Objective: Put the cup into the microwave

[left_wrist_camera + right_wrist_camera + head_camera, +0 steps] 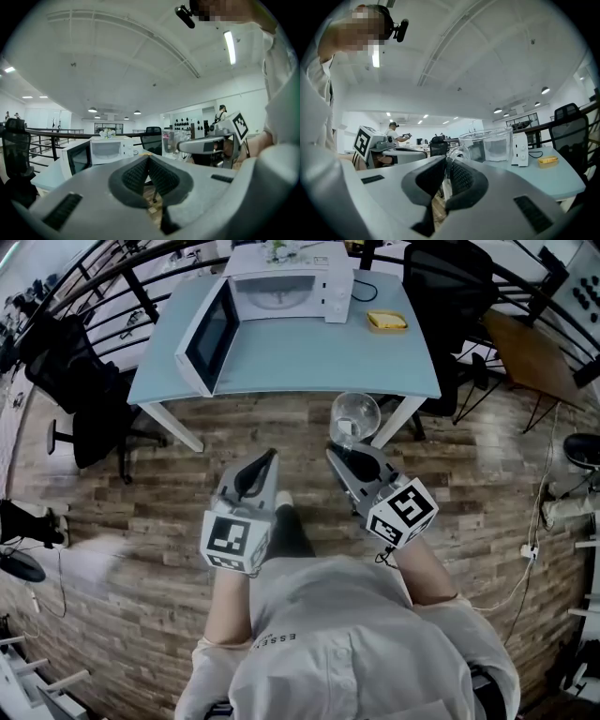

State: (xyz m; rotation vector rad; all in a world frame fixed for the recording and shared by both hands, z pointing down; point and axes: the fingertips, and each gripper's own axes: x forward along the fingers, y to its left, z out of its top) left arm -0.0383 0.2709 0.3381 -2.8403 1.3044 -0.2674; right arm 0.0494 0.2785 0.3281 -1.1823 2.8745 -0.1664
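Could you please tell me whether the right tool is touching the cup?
Touching. The right gripper view shows the right tool closed on the clear handle of the cup, with the cup's body just beyond the jaws.

Pale grey tapered shells on both, the left claw (270,457) and the right claw (336,456), with dark ribbed pads (136,177) inside. A white cube (234,540) with black square markers caps each. The person's shirt (356,643) is off-white with small dark lettering.
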